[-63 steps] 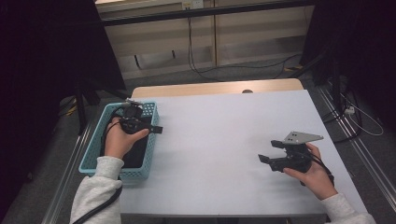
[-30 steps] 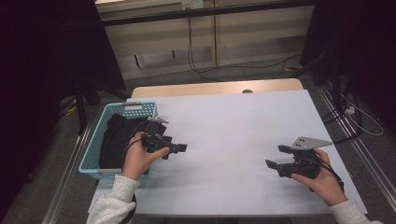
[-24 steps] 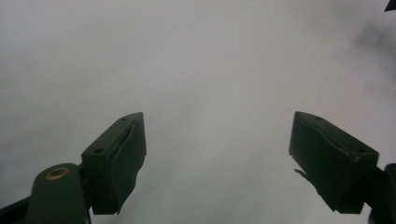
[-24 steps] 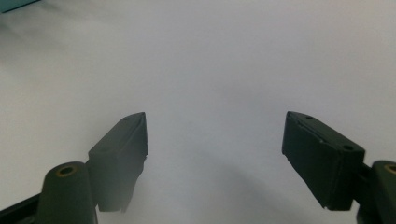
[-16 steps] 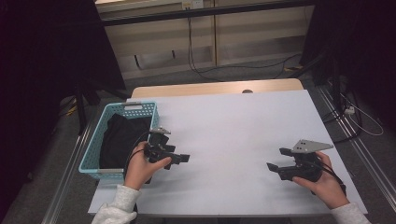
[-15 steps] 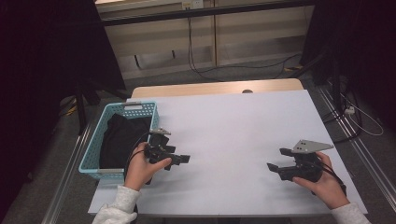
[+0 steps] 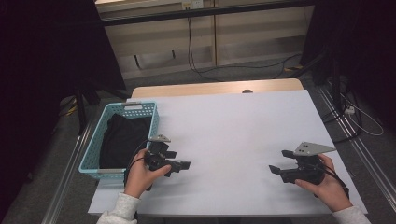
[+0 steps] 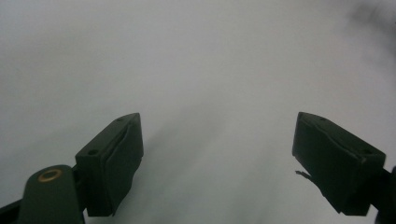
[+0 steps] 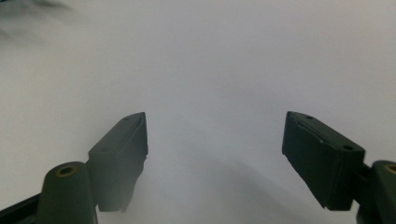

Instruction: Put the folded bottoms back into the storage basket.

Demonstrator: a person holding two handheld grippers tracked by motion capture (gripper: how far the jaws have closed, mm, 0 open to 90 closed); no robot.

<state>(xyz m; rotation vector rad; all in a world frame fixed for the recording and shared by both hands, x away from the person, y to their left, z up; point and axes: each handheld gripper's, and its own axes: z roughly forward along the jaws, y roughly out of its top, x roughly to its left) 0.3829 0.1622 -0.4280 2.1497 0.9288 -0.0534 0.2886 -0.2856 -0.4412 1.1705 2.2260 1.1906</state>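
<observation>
a white counter (image 7: 233, 135) with a bare wooden strip along its far edge stands in a dim room with cables on the floor, where the left gripper (image 7: 180, 165), jaws spread and empty, hovers beside the blue basket (image 7: 95, 151) holding black cloth (image 7: 122, 140), and the right gripper (image 7: 275, 170) rests near the front right, jaws spread too.

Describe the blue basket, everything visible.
The blue basket is a light-blue rectangular plastic crate with perforated lattice walls and a pale handle tab at each short end. It sits upright on the table's left edge, long side running away from the person. A crumpled black cloth lies inside it. The left claw sits beside it, apart.
</observation>
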